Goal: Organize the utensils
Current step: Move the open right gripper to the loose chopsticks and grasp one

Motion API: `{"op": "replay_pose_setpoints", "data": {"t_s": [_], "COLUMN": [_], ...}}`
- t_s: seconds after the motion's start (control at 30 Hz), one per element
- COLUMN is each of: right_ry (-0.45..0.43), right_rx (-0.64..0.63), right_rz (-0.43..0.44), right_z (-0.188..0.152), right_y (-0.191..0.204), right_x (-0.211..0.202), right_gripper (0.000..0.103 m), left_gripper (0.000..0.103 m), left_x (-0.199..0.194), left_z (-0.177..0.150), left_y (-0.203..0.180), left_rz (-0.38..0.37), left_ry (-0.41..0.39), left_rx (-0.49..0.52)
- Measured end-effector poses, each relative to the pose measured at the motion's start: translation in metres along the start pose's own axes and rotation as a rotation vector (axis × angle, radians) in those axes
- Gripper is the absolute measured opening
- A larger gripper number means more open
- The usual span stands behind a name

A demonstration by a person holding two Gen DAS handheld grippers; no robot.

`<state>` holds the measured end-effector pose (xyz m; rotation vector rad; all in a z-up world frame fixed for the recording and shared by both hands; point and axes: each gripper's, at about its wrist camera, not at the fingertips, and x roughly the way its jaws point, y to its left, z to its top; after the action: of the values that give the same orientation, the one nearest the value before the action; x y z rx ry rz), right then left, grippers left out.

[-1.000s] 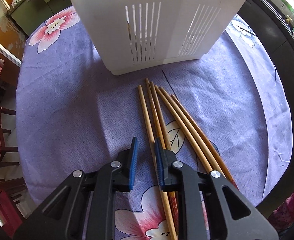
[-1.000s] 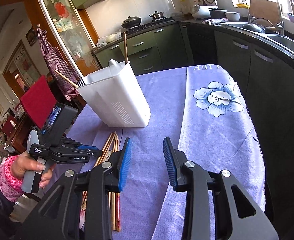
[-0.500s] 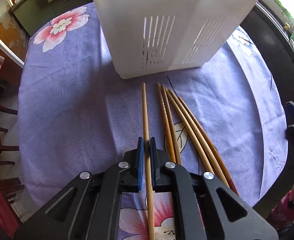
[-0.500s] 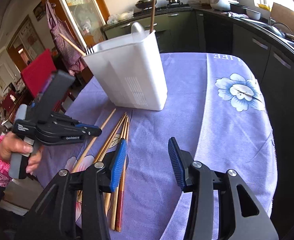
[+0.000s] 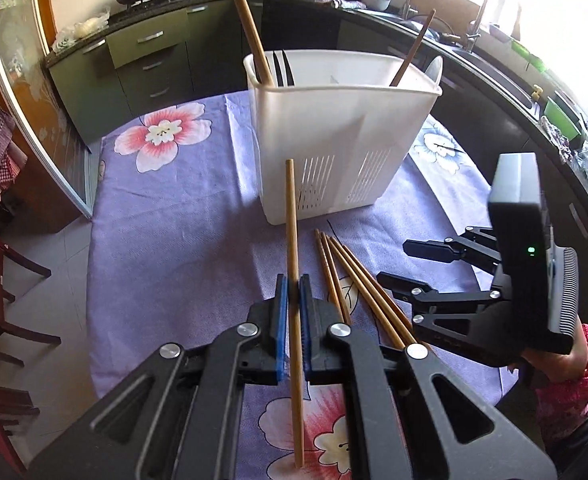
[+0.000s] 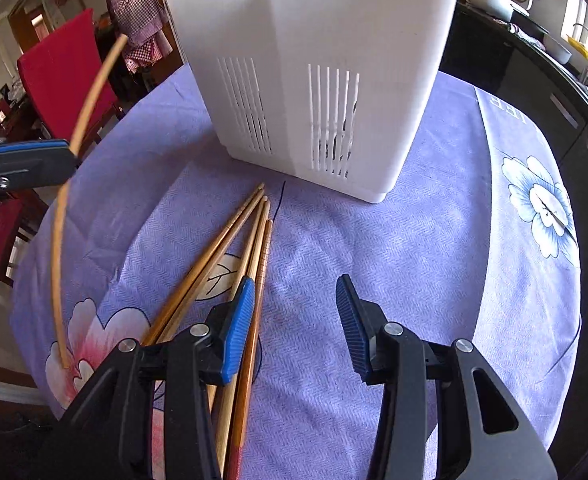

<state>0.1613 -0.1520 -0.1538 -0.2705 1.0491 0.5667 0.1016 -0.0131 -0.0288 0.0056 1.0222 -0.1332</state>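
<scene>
My left gripper [image 5: 292,286] is shut on a single wooden chopstick [image 5: 291,224] and holds it lifted above the table, its tip pointing toward the white slotted utensil holder [image 5: 334,140]. That chopstick also shows at the left of the right wrist view [image 6: 59,216]. Several more wooden chopsticks [image 6: 229,256] lie in a bundle on the purple cloth in front of the holder. My right gripper [image 6: 294,308] is open and empty, low over the cloth, its left finger just above the bundle. The holder has chopsticks and a dark fork standing in it.
The round table has a purple flowered cloth [image 5: 181,216]. Red chairs [image 6: 65,68] stand at its left side. Dark kitchen counters and a sink [image 5: 490,20] run behind the table. The holder also shows close ahead in the right wrist view [image 6: 318,68].
My left gripper shut on one chopstick and lifted it off the table, tilting up. My right gripper came down and forward toward the chopstick bundle, staying open.
</scene>
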Motion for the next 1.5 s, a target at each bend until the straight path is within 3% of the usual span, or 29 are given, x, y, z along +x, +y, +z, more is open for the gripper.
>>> {"op": "replay_pose_setpoints", "data": {"t_s": [0.27,0.47,0.7,0.93,1.0,1.07,1.27,1.5], "right_ry": [0.033,0.053,0.093,0.124,0.124,0.124,0.083,-0.090], "right_rx": [-0.032,-0.066,-0.090,-0.057,-0.048,-0.039,-0.007,0.067], "right_rz": [-0.058,-0.079,-0.068,-0.006,0.000,0.005,0.019,0.066], "right_z": [0.003,0.009,0.016,0.031,0.034,0.035,0.029,0.018], "right_y": [0.012,0.024,0.039,0.034,0.031,0.028,0.024,-0.011], "right_x": [0.011,0.018,0.029,0.039,0.040,0.041,0.032,-0.041], "right_gripper": [0.043,0.042,0.026,0.022,0.008,0.007,0.006,0.006], "left_gripper": [0.006,0.006,0.006,0.006,0.006,0.006,0.006,0.006], "left_x": [-0.030,-0.041,-0.043,-0.046,-0.046,-0.046,-0.047,-0.047], "left_z": [-0.014,-0.020,-0.021,-0.023,-0.023,-0.024,-0.024,-0.024], "left_y": [0.009,0.013,0.013,0.011,0.011,0.011,0.012,0.013], "left_rz": [-0.014,-0.009,-0.015,-0.020,-0.019,-0.018,-0.015,-0.018], "left_ry": [-0.098,-0.124,-0.133,-0.137,-0.137,-0.137,-0.136,-0.133], "left_rx": [0.000,0.000,0.002,0.008,0.010,0.008,0.013,0.011]}}
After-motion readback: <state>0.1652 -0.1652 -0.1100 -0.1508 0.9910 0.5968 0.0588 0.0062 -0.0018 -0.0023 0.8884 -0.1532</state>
